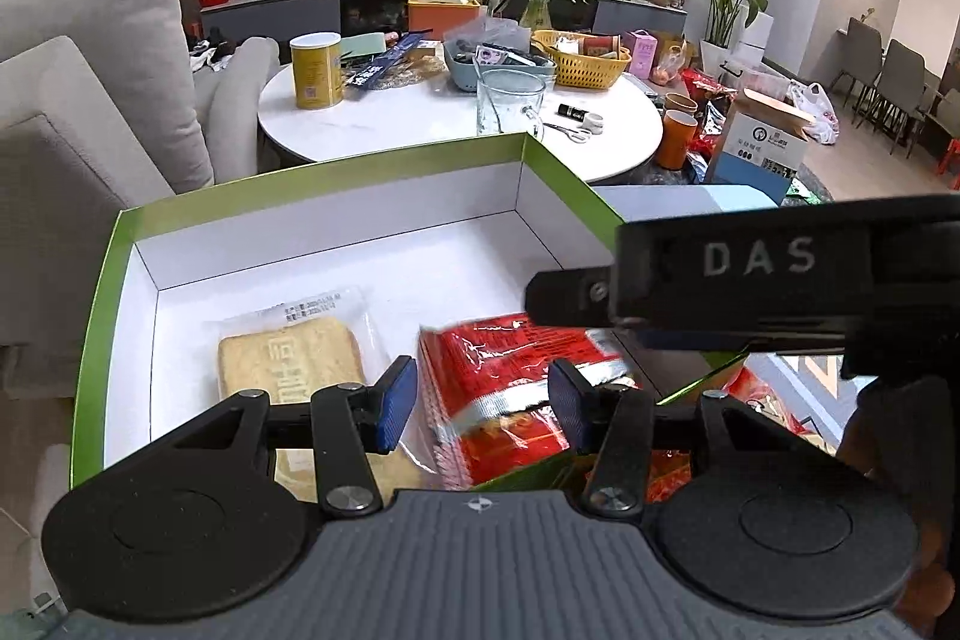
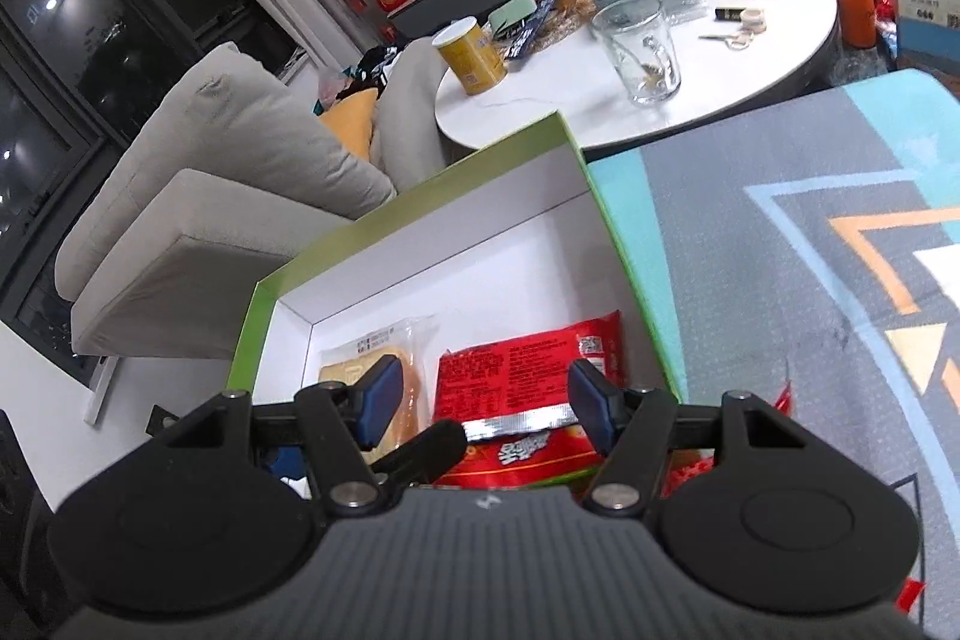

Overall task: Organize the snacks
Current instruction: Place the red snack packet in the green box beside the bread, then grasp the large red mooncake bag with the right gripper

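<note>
While the red snack bag (image 1: pixel 510 388) lay inside the green box (image 1: pixel 96 340), I saw my left gripper (image 1: pixel 483 409) part open around it, pads apparently not pressing. My right gripper (image 2: pixel 486 409) hovered open, empty. I judged placing nearly finished; next, withdraw upward. Two packets counted: one red, one biscuit packet (image 1: pixel 294 358).

- The green box (image 1: pixel 96 316): its far white floor, toward twelve o'clock, lies bare.
- The cracker pack (image 1: pixel 294 358) and red snack bag (image 1: pixel 498 388) fill its near half.
- Its walls fence every side.
</note>
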A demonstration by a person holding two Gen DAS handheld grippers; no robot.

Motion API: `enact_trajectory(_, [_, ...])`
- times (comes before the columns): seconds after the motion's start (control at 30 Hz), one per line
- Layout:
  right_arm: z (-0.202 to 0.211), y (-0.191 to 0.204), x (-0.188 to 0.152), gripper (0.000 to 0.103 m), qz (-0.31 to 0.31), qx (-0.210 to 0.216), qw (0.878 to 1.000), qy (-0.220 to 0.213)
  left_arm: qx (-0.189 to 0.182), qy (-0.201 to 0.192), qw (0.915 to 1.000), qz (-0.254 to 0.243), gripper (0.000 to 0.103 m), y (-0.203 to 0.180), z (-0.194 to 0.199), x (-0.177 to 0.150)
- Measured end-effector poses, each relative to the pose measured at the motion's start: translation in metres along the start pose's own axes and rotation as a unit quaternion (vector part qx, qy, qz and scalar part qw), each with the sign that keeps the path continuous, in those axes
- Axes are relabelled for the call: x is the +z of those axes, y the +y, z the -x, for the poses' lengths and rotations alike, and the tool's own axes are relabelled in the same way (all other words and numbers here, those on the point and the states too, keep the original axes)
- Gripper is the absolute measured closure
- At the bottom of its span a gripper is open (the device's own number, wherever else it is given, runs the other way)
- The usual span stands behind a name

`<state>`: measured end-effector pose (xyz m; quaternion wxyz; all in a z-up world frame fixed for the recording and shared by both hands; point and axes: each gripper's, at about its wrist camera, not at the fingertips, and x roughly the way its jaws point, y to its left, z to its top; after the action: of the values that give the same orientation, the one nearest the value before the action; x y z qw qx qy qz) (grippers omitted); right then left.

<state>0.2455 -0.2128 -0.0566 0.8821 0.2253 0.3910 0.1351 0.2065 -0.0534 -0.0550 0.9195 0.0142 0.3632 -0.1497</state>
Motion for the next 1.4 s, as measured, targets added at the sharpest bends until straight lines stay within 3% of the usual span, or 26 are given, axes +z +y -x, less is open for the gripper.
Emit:
enact_trajectory(0.4, [0.008, -0.009, -0.002, 0.000, -0.002, -0.010, 1.000, 0.000, 0.012, 0.002, 0.9999, 0.006, 0.057, 0.000, 0.013, -0.007])
enact_trajectory(0.63, [0.013, -0.001, -0.010, 0.000, 0.016, -0.050, 0.999, 0.011, 0.024, -0.004, 0.9996, 0.017, 0.057, 0.010, 0.033, -0.017])
enact_trajectory(0.77, [0.024, -0.002, -0.020, 0.000, 0.012, -0.043, 0.999, 0.011, 0.026, -0.004, 0.9994, 0.023, 0.057, 0.011, 0.042, -0.023])
enact_trajectory(0.97, [0.054, -0.003, -0.027, 0.000, 0.007, -0.038, 0.999, -0.013, 0.018, -0.009, 0.9997, 0.014, 0.056, 0.000, 0.058, -0.031])
enact_trajectory(1.17, [0.071, -0.020, -0.039, 0.000, -0.008, -0.056, 0.998, -0.002, -0.006, -0.008, 0.9999, 0.005, 0.056, -0.015, 0.072, -0.041])
enact_trajectory(1.4, [0.083, -0.056, -0.055, 0.000, -0.040, -0.082, 0.996, 0.003, -0.039, 0.019, 0.9990, -0.011, 0.055, -0.046, 0.075, -0.058])
